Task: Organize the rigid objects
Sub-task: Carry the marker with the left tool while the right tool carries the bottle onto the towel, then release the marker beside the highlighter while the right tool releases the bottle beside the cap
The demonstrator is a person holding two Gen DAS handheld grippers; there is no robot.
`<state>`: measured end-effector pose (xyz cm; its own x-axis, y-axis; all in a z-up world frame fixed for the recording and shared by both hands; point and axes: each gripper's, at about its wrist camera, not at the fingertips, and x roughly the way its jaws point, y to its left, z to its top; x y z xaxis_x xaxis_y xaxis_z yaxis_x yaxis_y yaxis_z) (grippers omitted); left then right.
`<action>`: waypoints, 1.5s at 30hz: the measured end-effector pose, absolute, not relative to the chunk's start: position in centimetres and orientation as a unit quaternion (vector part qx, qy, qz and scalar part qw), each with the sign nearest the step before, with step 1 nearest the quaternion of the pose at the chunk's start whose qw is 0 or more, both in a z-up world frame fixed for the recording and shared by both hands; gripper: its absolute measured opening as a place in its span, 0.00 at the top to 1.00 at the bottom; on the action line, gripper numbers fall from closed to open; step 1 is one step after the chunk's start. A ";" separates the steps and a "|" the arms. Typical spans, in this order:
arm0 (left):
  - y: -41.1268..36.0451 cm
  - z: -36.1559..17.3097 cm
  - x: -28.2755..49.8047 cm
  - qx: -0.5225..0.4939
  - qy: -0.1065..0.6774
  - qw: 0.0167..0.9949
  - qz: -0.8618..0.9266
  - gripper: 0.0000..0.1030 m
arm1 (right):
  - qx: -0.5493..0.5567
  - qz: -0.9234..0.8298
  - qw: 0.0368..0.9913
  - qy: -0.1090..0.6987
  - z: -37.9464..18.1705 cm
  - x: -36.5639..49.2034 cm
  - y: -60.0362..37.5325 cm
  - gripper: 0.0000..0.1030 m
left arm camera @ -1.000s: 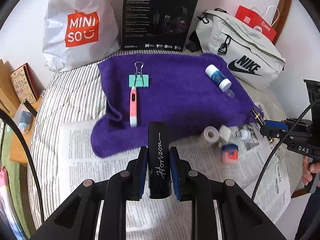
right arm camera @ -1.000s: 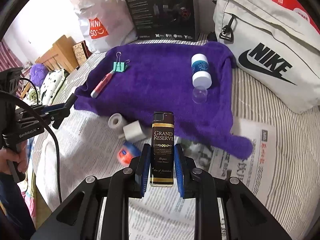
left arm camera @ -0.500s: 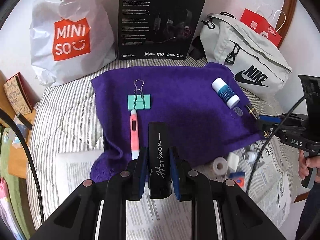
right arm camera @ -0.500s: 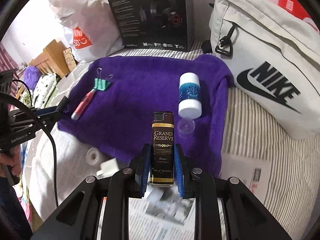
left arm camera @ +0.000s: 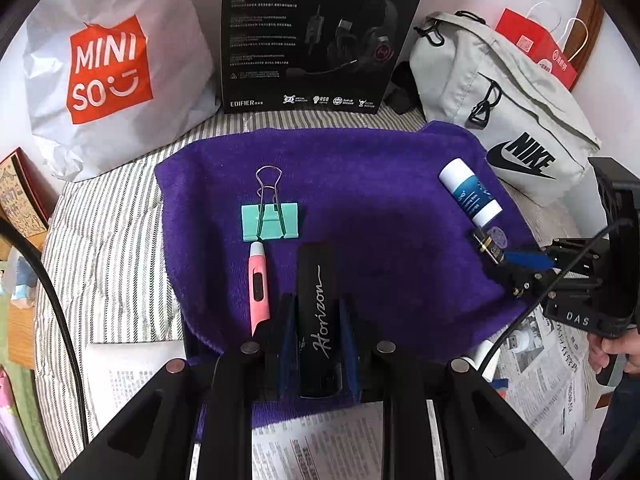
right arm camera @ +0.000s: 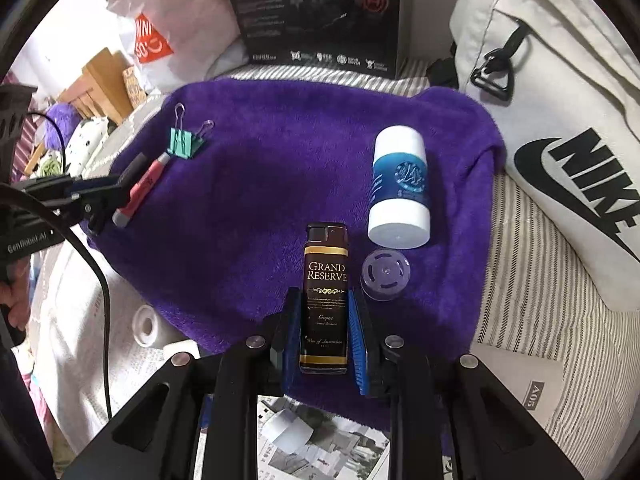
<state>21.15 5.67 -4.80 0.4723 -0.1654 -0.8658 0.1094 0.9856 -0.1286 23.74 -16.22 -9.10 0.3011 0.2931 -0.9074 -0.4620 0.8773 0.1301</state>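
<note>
- Left gripper (left arm camera: 317,322) clamped on black Horizon lighter (left arm camera: 318,316); long axis runs forward along the fingers, over purple towel (left arm camera: 380,184).
- Right gripper (right arm camera: 325,330) clamped on Grand Reserve lighter (right arm camera: 325,300), cap pointing forward beyond the fingertips, above towel.

We have open purple towel (left arm camera: 360,216) mid-cloth, between the green binder clip (left arm camera: 270,222) and the white-and-blue bottle (left arm camera: 470,194) — widest free lane. Left side is blocked by clip and pink pen (left arm camera: 257,286), lying end to end. On the right, the bottle and the clear cap (right arm camera: 385,274) sit just beside the right gripper (right arm camera: 324,322); tight gap there. Back edge is walled by the black headset box (left arm camera: 316,36), Miniso bag (left arm camera: 108,68) and Nike bag (left arm camera: 504,108). The near-left towel edge has a tape roll (right arm camera: 146,325) just off it.
</note>
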 end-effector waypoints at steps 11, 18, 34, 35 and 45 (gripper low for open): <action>5.2 -6.6 23.4 -0.031 0.524 0.848 -0.075 0.80 | -0.088 0.239 0.800 0.543 -10.2 24.1 -16.6 0.77; 4.8 -7.8 24.7 -0.019 0.537 0.841 -0.064 0.80 | -0.091 0.247 0.802 0.536 -10.1 23.8 -16.8 0.77; 4.6 -8.1 24.8 0.008 0.544 0.837 -0.055 0.80 | -0.106 0.248 0.802 0.534 -10.0 23.7 -16.6 0.72; 4.5 -8.1 24.8 0.010 0.544 0.837 -0.054 0.80 | -0.102 0.252 0.801 0.534 -10.0 23.7 -16.6 0.71; 4.1 -7.7 23.4 -0.002 0.546 0.835 -0.066 0.56 | -0.080 0.237 0.802 0.542 -9.2 23.1 -17.8 0.57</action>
